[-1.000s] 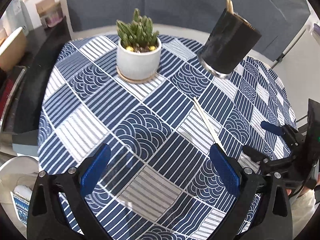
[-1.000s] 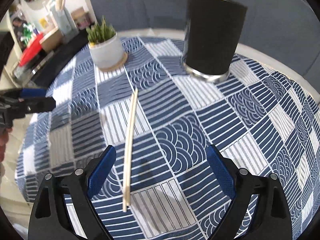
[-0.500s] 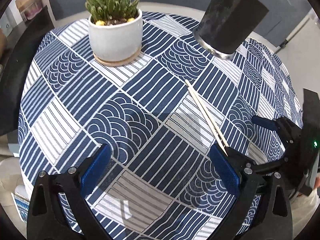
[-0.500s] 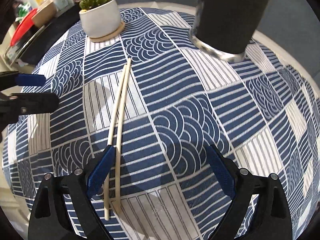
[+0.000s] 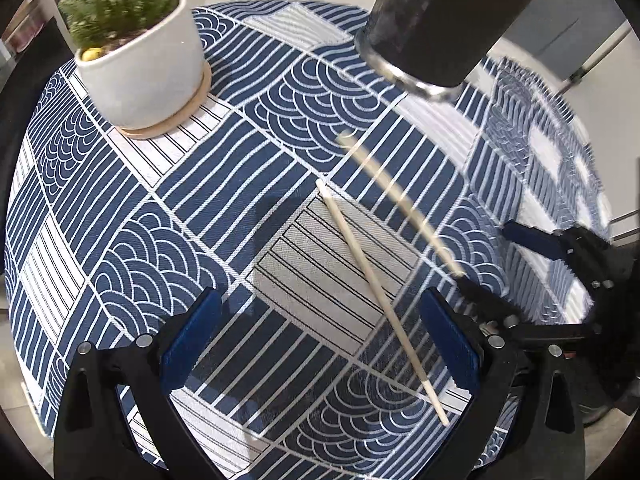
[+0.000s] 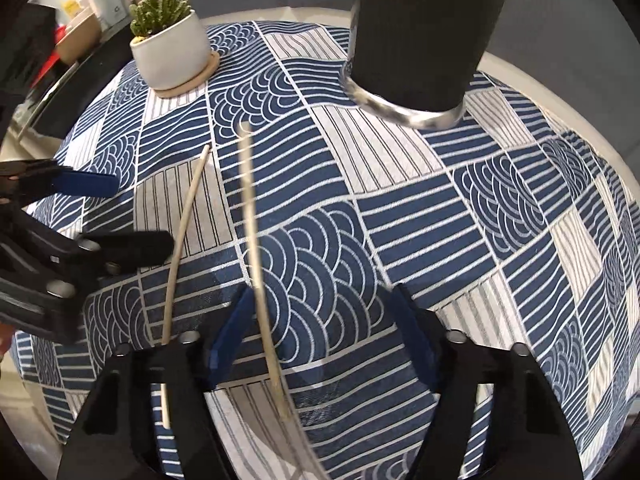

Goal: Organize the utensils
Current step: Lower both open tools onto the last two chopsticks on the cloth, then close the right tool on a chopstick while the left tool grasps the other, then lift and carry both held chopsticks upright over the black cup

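Observation:
Two pale wooden chopsticks lie on the blue patterned tablecloth. One chopstick (image 5: 372, 276) (image 6: 180, 236) lies sharp between my left gripper's (image 5: 320, 340) open jaws. The other chopstick (image 5: 400, 204) (image 6: 256, 256) is blurred by motion and lies between my right gripper's (image 6: 320, 332) open jaws, close to the left finger. The black utensil holder (image 5: 448, 20) (image 6: 424, 28) stands at the far side, its top cut off. Each gripper shows in the other's view: the right gripper (image 5: 552, 280) and the left gripper (image 6: 72, 232).
A cactus in a white pot (image 5: 140, 64) (image 6: 172, 52) stands on a wooden coaster at the far left. The round table's edge (image 6: 560, 92) curves along the right. Shelves with clutter (image 6: 72, 36) are beyond the table at left.
Both grippers have moved lower and forward toward the chopsticks. The two chopsticks, side by side before, have separated; one is now blurred and sits inside the right gripper's jaws.

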A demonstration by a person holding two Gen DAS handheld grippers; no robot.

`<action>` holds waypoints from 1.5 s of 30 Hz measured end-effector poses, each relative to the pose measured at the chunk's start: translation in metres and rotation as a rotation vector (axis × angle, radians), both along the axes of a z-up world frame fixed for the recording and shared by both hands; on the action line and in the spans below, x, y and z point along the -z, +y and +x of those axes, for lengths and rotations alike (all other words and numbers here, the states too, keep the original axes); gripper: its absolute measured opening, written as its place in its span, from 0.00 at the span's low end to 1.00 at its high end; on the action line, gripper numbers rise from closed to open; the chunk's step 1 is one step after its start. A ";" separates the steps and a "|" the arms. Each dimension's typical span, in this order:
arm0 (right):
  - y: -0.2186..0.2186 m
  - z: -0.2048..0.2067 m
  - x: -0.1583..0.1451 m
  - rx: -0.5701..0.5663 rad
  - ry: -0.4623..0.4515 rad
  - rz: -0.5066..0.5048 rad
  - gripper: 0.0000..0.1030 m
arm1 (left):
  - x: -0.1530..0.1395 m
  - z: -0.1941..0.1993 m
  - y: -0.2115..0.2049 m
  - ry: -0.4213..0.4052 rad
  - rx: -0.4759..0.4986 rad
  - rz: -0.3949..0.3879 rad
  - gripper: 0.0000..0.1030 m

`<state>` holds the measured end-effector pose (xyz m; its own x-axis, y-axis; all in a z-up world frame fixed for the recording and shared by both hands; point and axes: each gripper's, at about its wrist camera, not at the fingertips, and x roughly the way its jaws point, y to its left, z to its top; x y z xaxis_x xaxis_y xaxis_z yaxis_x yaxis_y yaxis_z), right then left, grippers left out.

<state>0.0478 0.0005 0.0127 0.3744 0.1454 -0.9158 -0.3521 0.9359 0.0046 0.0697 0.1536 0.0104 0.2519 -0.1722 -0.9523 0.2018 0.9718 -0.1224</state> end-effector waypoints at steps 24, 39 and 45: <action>-0.054 -0.024 -0.006 0.162 0.013 0.002 0.04 | -0.011 -0.011 0.023 -0.090 0.000 0.116 0.27; -0.051 -0.069 -0.029 0.228 -0.027 0.088 0.04 | -0.015 -0.038 0.070 -0.020 -0.029 -0.001 0.05; -0.052 -0.067 -0.051 0.219 -0.067 0.121 0.04 | -0.040 -0.041 0.078 -0.065 -0.048 -0.026 0.05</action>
